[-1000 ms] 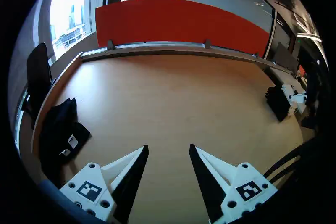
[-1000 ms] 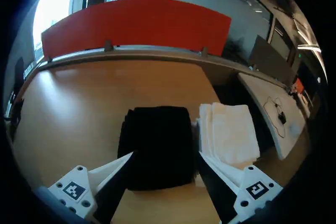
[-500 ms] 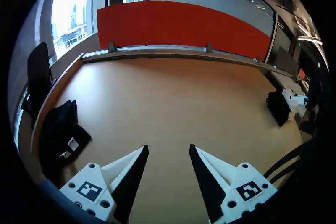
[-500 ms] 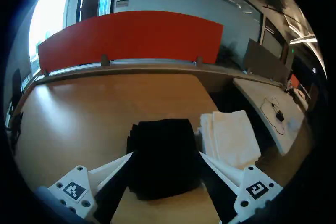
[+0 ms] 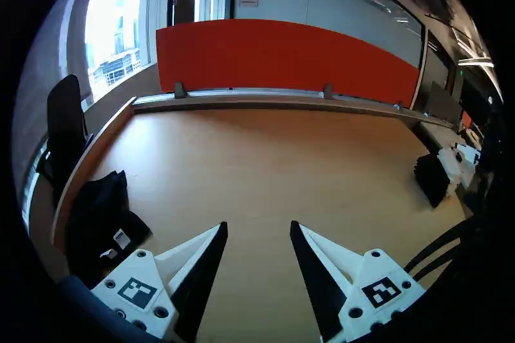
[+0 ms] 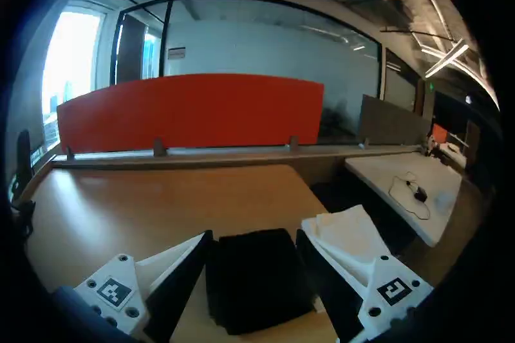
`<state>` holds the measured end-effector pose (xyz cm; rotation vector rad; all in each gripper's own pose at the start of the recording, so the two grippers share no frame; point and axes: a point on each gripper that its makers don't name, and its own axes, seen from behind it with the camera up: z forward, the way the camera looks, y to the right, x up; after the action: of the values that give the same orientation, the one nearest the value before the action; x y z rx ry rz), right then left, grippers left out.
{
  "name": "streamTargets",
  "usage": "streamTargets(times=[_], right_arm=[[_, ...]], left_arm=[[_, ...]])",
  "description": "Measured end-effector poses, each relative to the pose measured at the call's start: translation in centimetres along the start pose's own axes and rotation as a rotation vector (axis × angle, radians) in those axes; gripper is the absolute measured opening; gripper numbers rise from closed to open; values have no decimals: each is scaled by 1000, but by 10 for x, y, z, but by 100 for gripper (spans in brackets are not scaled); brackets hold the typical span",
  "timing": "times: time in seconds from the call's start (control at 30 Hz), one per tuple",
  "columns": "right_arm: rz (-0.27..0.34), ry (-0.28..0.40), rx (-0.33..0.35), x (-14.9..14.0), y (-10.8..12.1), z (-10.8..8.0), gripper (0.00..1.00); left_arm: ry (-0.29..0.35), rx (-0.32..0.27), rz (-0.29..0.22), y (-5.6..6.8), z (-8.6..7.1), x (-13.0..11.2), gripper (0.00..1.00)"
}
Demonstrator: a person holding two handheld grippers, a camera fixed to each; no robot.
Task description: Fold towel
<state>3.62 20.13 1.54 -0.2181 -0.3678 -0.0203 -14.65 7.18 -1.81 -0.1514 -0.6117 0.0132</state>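
Lying folded flat on the desk, the black towel sits just ahead of the right tool. Its near part is framed between the two fingers, which stand spread; whether they touch the cloth cannot be told. Just right of that tool, a stack of white towels lies beside the black one. The left tool is spread too, with bare desk between its fingers. To its left, near the desk edge, a crumpled dark cloth lies in a heap. Beyond both tools a red divider runs along the desk's far side, and a chair stands left of the left tool.
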Motion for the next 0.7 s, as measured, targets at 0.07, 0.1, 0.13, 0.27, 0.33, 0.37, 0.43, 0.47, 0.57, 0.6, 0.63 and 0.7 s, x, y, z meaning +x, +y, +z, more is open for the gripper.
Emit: streamTargets(times=[0.07,0.1,0.13,0.27,0.33,0.37,0.43,0.47,0.57,0.6,0.63,0.7], right_arm=[[6,30,-3,8,-1,-3,100],[10,41,-3,12,-2,-5,100],[15,49,-1,14,-3,-6,100],[31,80,10,25,-7,-11,100],[34,92,16,30,-9,-13,100],[35,99,19,33,-11,-14,100],[34,110,27,37,-14,-17,100],[33,116,32,39,-16,-18,100],[28,129,40,44,-20,-21,100],[26,133,42,46,-22,-22,100],[24,136,44,47,-23,-23,100],[21,142,48,50,-26,-25,100]], left_arm=[[17,5,4,-1,0,5,71],[25,7,6,-2,0,7,71],[35,10,8,-3,0,10,71],[80,22,15,-5,-1,24,71],[108,32,15,-8,-2,32,71],[124,38,14,-10,-2,37,71],[157,48,9,-13,-3,46,71],[176,54,4,-15,-4,51,71],[235,61,-8,-18,-5,67,71],[255,63,-11,-20,-6,73,71],[276,65,-14,-21,-8,79,71],[322,72,-19,-24,-12,92,71]])
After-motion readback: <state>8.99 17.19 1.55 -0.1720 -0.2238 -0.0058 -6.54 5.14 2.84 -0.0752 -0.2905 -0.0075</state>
